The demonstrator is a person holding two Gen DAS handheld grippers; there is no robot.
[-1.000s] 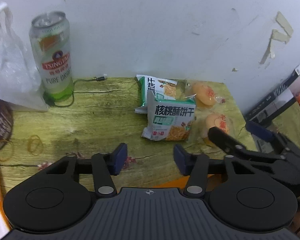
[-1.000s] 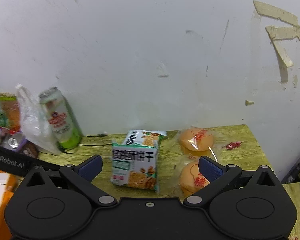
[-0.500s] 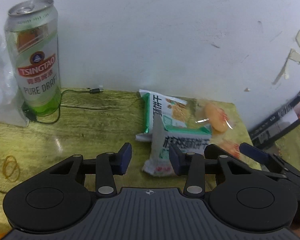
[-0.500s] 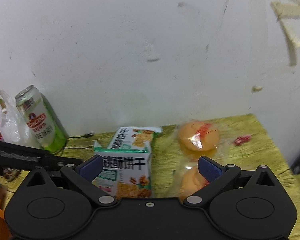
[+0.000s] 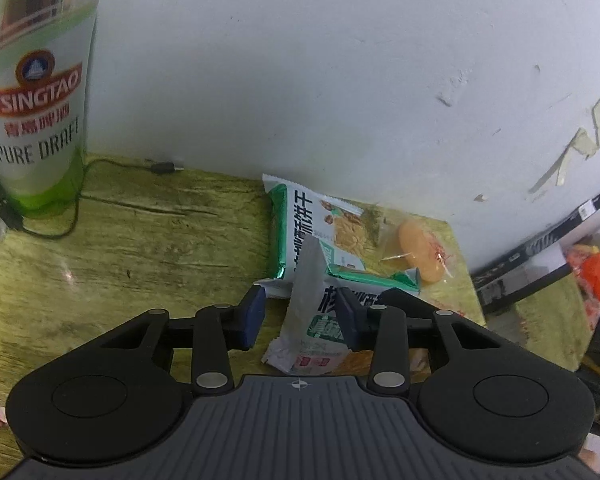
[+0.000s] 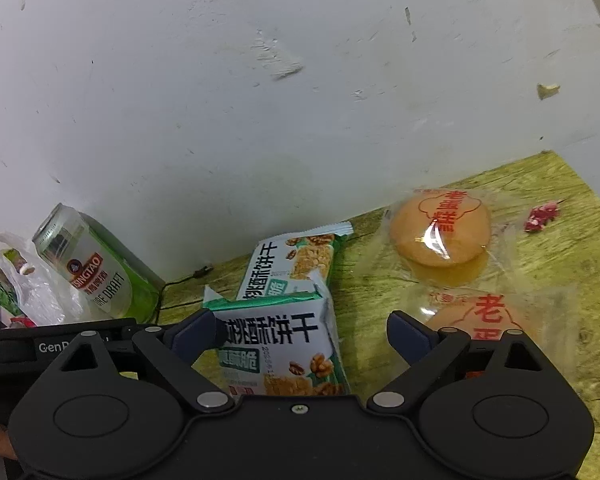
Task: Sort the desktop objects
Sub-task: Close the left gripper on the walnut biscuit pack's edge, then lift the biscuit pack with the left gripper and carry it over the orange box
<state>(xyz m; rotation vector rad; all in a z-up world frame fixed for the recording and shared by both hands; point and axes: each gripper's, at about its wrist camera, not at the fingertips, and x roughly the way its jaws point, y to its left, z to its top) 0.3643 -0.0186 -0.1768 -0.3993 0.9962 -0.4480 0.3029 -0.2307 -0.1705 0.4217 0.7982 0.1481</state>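
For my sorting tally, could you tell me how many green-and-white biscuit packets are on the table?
2. The front packet stands between the open fingers of both grippers; the rear packet lies behind it, near the wall. Others may be out of view.

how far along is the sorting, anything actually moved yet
Nothing looks sorted yet. The two biscuit packets, front and rear, and the two wrapped cakes, far and near, lie together by the wall; the beer can stands apart. In hand: nothing; the left gripper has open jaws straddling the front packet, and the right gripper is open too. All items remain to be placed.
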